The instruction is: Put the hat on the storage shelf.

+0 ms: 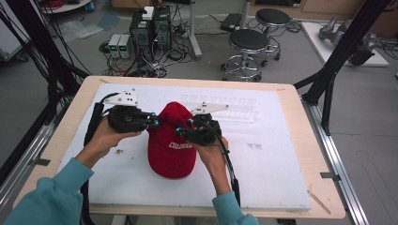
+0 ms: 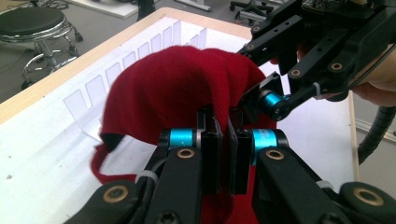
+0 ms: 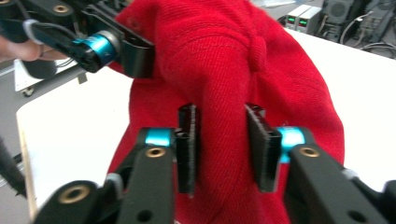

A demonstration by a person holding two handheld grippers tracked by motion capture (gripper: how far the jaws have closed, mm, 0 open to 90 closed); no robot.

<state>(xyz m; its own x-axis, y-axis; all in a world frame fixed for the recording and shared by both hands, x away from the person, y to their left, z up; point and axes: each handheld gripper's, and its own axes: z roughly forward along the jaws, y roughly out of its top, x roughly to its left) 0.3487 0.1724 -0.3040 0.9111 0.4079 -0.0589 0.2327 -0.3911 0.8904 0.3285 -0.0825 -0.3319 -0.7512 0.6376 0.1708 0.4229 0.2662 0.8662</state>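
A red cap (image 1: pixel 171 150) with white lettering lies on the white foam board (image 1: pixel 272 154), its brim toward me. My left gripper (image 1: pixel 155 123) is at the cap's left side, shut on a thin fold of the crown fabric (image 2: pixel 173 88); its jaws (image 2: pixel 226 154) are pressed close together. My right gripper (image 1: pixel 180 129) is at the crown's right side, and its jaws (image 3: pixel 224 144) clamp a thicker ridge of the cap (image 3: pixel 261 70). The crown is pulled up between the two grippers. In the right gripper view, a finger of the left gripper (image 3: pixel 100 46) bites the cap at upper left.
The foam board rests on a wooden table (image 1: pixel 324 187) and has shallow rectangular imprints (image 1: pixel 234 105) behind the cap. Beyond the table stand two stools (image 1: pixel 248 42), computer boxes (image 1: pixel 150 28) and cables on the floor. A black frame post (image 1: pixel 338 61) rises at the right.
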